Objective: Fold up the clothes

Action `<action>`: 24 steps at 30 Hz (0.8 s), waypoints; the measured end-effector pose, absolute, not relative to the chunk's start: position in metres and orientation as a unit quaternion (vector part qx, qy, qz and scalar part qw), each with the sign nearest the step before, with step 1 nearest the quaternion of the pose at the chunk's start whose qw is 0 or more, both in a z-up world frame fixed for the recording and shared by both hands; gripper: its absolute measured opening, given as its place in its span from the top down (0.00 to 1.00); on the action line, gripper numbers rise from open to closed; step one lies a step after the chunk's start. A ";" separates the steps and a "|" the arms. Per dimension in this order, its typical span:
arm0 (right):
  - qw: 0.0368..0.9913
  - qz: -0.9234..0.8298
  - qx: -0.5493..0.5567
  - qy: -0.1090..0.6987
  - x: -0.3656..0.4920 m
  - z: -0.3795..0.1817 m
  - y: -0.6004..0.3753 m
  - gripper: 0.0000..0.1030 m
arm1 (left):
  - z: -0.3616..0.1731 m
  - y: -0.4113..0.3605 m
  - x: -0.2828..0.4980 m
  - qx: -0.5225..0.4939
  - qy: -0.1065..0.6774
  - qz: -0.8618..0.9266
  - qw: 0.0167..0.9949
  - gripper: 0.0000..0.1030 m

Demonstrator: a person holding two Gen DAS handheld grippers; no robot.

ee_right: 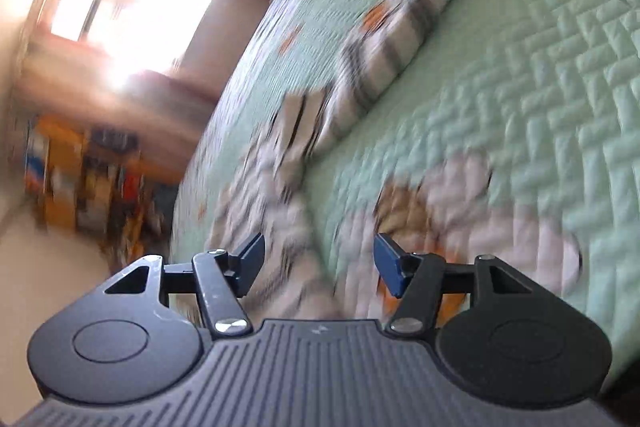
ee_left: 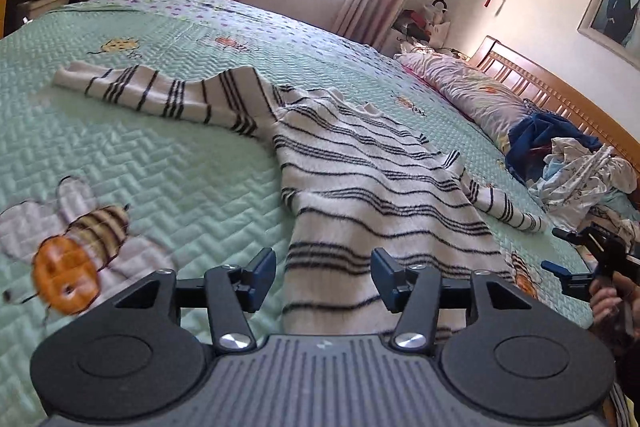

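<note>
striped sweater (ee_left: 360, 179) is spread out on the green bedspread (ee_left: 168, 163), left gripper (ee_left: 323, 277) and right gripper (ee_right: 319, 269) both open and empty, so i'd grab both hem corners evenly before folding.

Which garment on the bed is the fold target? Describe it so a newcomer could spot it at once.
Start at the big bed with the mint-green quilted bedspread. Spread across its middle, just ahead of the left gripper, lies the striped sweater, one sleeve stretched toward the far left. It is white with thin black stripe clusters, unlike the crumpled blue and pale pile of clothes by the wooden headboard.
</note>
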State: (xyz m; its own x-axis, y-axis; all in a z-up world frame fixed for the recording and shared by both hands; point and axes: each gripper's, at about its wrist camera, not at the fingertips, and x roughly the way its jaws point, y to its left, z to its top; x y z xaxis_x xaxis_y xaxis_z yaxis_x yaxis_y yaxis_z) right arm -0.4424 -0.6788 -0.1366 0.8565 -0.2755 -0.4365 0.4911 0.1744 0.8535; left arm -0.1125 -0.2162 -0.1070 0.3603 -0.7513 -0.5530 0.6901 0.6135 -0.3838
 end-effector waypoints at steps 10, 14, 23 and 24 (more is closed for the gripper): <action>0.693 -0.356 0.624 -0.061 -0.479 -0.188 -0.816 0.35 | -0.118 -0.237 -0.102 -0.025 0.384 -0.419 0.822 0.44; 0.766 -0.364 0.530 -0.010 -0.478 -0.161 -0.855 0.35 | -0.121 -0.249 -0.096 -0.018 0.395 -0.405 0.824 0.39; 0.918 -0.276 0.049 0.280 -0.428 -0.104 -0.860 0.35 | -0.130 -0.286 -0.096 0.016 0.410 -0.407 0.816 0.37; 0.916 -0.256 0.007 0.309 -0.418 -0.107 -0.859 0.35 | -0.131 -0.290 -0.097 0.018 0.412 -0.406 0.816 0.37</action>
State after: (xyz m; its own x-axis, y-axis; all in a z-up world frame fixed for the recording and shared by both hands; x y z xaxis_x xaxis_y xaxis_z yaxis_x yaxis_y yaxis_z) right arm -0.4180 -0.8594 -0.1069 0.6778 -0.4649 -0.5696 0.4740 0.8685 -0.1449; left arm -0.0965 -0.2901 -0.1309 0.3318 -0.6468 -0.6867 0.6771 0.6701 -0.3041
